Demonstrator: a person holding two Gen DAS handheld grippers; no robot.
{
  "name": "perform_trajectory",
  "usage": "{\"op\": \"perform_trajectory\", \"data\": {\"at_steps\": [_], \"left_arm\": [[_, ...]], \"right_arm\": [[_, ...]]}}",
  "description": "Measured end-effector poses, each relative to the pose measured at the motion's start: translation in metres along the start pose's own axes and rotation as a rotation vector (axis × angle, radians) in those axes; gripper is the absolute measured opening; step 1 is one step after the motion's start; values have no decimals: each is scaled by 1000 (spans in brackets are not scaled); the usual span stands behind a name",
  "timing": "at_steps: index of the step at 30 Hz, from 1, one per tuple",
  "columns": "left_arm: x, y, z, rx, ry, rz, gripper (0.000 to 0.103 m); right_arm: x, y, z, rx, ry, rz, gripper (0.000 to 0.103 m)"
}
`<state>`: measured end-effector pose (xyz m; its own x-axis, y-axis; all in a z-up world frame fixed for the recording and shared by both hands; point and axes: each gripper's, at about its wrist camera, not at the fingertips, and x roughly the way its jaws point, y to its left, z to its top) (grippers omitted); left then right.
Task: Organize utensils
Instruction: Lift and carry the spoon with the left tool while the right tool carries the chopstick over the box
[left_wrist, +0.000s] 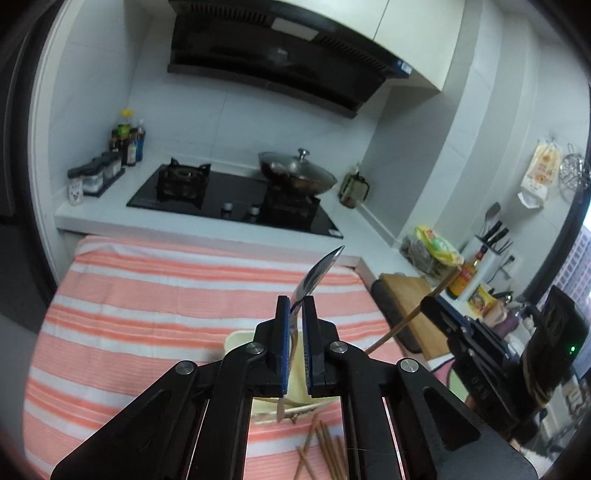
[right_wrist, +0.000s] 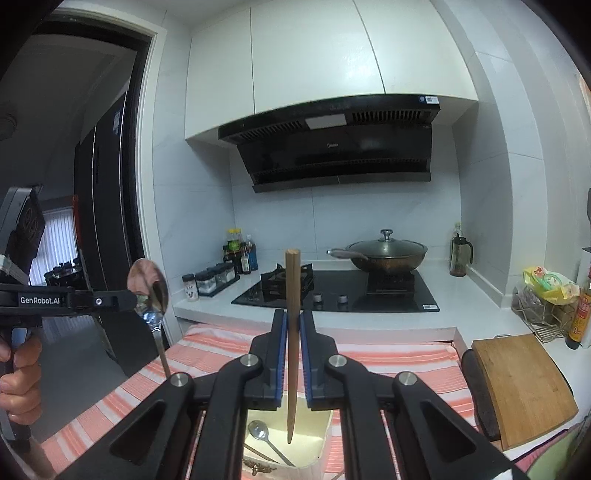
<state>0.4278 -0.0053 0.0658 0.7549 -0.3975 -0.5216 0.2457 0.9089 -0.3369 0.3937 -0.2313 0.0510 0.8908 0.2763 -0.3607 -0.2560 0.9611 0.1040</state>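
My left gripper (left_wrist: 295, 310) is shut on a metal spoon (left_wrist: 320, 271), bowl end up, above the striped cloth. The right wrist view shows this spoon (right_wrist: 148, 284) at the left, held by the left gripper (right_wrist: 142, 300). My right gripper (right_wrist: 293, 317) is shut on a wooden chopstick (right_wrist: 292, 332) that stands upright, its tip over a cream container (right_wrist: 314, 439). A second spoon (right_wrist: 258, 432) lies inside that container. In the left wrist view the right gripper (left_wrist: 432, 304) and its chopstick (left_wrist: 402, 326) are at the right. Several loose chopsticks (left_wrist: 327, 452) lie on the cloth beside the container (left_wrist: 238, 341).
A pink and white striped cloth (left_wrist: 147, 295) covers the work surface. Behind it is a black gas hob (right_wrist: 332, 295) with a lidded wok (right_wrist: 388, 254). Spice jars and bottles (right_wrist: 221, 269) stand at the back left. A wooden cutting board (right_wrist: 521, 384) lies at the right.
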Motion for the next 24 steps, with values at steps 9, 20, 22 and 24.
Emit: {"op": "perform_trajectory", "data": {"at_steps": [9,20,22,24], "left_arm": [[62,2,-15,-2,33,17,0],[25,8,-26,52,63,-31,0],[21,13,-32,55,82,-33,0],[19,16,-38,58,93,-25,0]], "right_arm": [[61,-15,-27,20,146,7,8],[32,-29,-23,74,98,69,8],[26,-31,-22,82,98,80,8],[24,-31,-23,81,101,84,8]]}}
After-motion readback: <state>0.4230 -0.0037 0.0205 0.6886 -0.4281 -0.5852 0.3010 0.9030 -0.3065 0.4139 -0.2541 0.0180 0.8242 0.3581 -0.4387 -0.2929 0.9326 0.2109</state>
